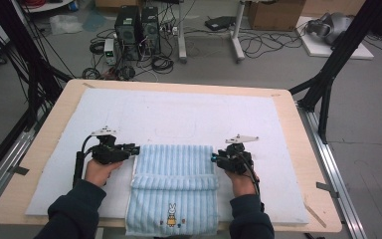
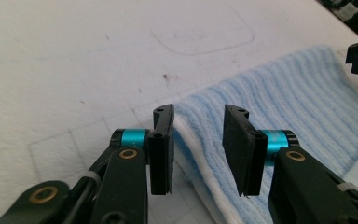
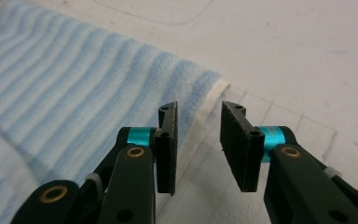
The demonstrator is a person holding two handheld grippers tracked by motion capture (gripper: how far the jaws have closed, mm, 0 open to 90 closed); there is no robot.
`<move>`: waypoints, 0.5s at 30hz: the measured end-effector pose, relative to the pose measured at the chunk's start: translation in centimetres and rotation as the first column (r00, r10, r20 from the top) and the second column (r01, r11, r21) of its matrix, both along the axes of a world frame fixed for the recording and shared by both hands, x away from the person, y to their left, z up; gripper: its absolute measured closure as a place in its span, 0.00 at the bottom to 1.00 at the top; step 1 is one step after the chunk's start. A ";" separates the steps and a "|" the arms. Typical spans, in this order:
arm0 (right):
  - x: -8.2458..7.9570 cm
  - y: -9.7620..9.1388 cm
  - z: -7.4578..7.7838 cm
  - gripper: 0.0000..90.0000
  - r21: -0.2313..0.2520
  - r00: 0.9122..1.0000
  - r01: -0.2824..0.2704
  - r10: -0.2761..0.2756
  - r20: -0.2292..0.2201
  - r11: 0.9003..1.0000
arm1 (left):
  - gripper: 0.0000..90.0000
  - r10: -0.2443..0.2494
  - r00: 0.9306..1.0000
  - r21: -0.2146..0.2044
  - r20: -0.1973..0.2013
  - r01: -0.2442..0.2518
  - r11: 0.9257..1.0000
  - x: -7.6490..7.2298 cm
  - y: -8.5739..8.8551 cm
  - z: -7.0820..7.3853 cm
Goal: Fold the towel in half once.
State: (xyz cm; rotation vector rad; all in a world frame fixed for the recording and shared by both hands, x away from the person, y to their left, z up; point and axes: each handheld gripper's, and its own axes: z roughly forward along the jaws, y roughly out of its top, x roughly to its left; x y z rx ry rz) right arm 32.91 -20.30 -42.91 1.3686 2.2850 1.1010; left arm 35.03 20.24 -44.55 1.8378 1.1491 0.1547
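High view, L gripper & R gripper jaws part-open, nothing gripped, flanking blue towel, white mat bare beyond

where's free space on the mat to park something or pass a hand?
Free: the wide strip of white mat between the towel and the table's far edge; also the mat left of the left gripper and right of the right gripper. Crowded: the near middle, where the folded towel overhangs the near edge with a gripper at each far corner.
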 end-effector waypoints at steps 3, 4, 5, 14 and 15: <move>0.5 0.3 -0.6 0.76 -0.012 1.000 0.002 -0.002 -0.021 1.000 | 0.71 -0.005 1.000 0.031 0.003 0.005 0.999 0.1 -0.8 -0.6; 0.6 0.5 -0.8 0.79 -0.029 1.000 -0.002 0.001 -0.022 1.000 | 0.71 -0.004 1.000 0.048 0.017 0.004 0.999 0.0 -1.0 -0.5; 0.6 0.7 -1.0 0.79 -0.048 1.000 -0.007 0.005 -0.031 0.999 | 0.71 -0.001 1.000 0.053 0.023 -0.001 0.999 -0.1 -1.2 -0.5; 0.4 1.3 -1.2 0.96 -0.058 0.999 -0.027 0.025 -0.024 0.998 | 0.95 -0.029 0.995 0.139 0.092 0.016 0.990 -0.6 -1.8 -0.7; 0.4 1.5 -1.1 0.96 -0.079 0.999 -0.045 0.044 -0.011 0.996 | 0.95 -0.029 0.996 0.139 0.089 0.017 0.990 -0.6 -1.8 -0.6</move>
